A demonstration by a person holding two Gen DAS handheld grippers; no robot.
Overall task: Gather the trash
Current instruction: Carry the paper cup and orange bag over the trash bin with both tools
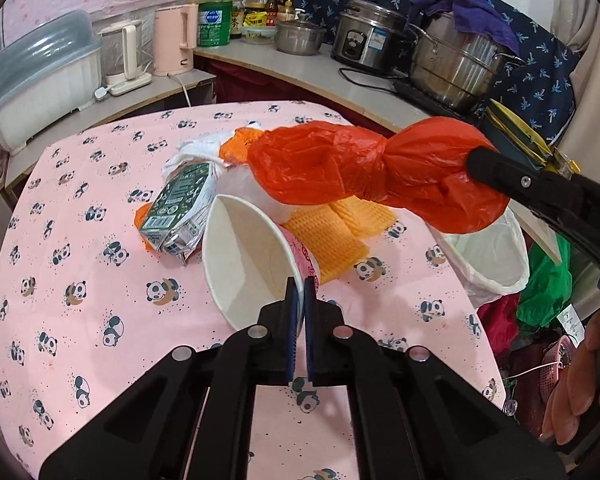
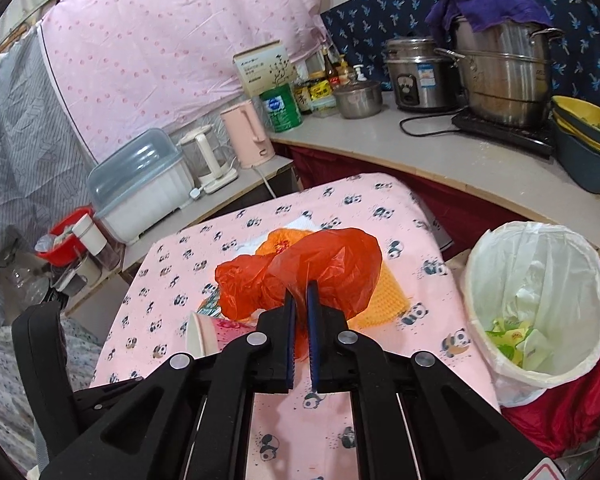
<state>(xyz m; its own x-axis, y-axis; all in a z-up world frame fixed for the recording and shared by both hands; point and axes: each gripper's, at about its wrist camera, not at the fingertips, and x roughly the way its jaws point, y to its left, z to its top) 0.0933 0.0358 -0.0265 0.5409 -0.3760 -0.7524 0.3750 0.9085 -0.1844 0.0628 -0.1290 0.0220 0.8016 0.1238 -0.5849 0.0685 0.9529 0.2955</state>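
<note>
My left gripper (image 1: 299,285) is shut on the rim of a white paper cup (image 1: 244,256) with a pink print. The cup is tipped with its mouth towards me, over the pink panda tablecloth (image 1: 100,280). My right gripper (image 2: 301,290) is shut on a knotted red plastic bag (image 2: 300,272), which hangs above the table. From the left wrist view the red bag (image 1: 360,168) stretches left from the right gripper (image 1: 474,158). A crushed green drink carton (image 1: 180,208), orange foam netting (image 1: 332,240) and white paper lie on the cloth. The cup (image 2: 204,332) shows low left of the bag.
A white-lined trash bin (image 2: 536,300) with some wrappers stands off the table's right edge. It also shows as the bin (image 1: 496,256) below the bag. The counter (image 2: 460,152) behind holds steel pots, a rice cooker, jars, kettles and a dish box. Red and green bags lie by the bin.
</note>
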